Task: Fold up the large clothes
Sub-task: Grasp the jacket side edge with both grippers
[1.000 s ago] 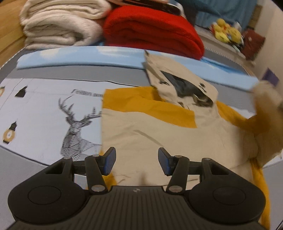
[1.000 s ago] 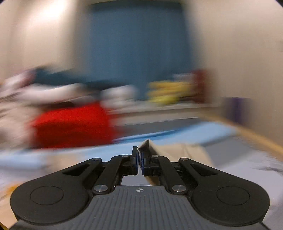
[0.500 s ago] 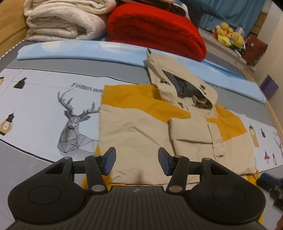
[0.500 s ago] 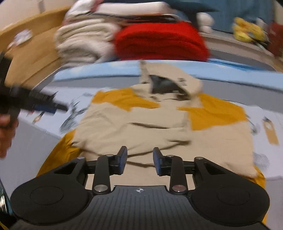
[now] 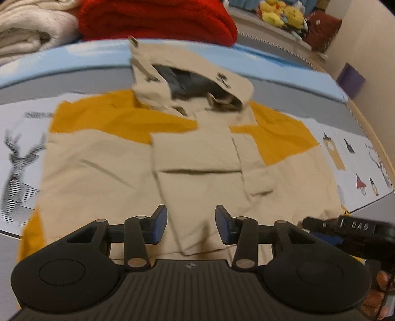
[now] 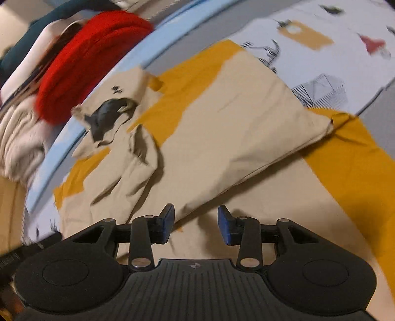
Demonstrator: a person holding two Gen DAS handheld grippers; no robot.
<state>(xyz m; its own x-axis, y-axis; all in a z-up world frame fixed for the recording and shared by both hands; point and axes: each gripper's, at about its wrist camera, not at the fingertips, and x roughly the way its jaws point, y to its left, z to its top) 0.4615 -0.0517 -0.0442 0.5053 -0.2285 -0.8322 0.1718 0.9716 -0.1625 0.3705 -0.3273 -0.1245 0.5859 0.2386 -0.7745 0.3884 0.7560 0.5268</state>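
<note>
A beige and mustard hooded jacket lies flat on the bed, hood at the far end, both sleeves folded in across the chest. My left gripper is open and empty just above the jacket's near hem. My right gripper is open and empty, tilted, low over the beige hem area beside a folded sleeve. The right gripper's body shows at the lower right of the left wrist view. The jacket fills the right wrist view.
The bed sheet carries deer and lantern prints. A red blanket and a cream blanket are stacked beyond a light blue strip. Stuffed toys sit on a far ledge.
The right gripper opened, released the sleeve onto the chest, and dropped to the hem. The left gripper moved closer over the jacket, staying open.
</note>
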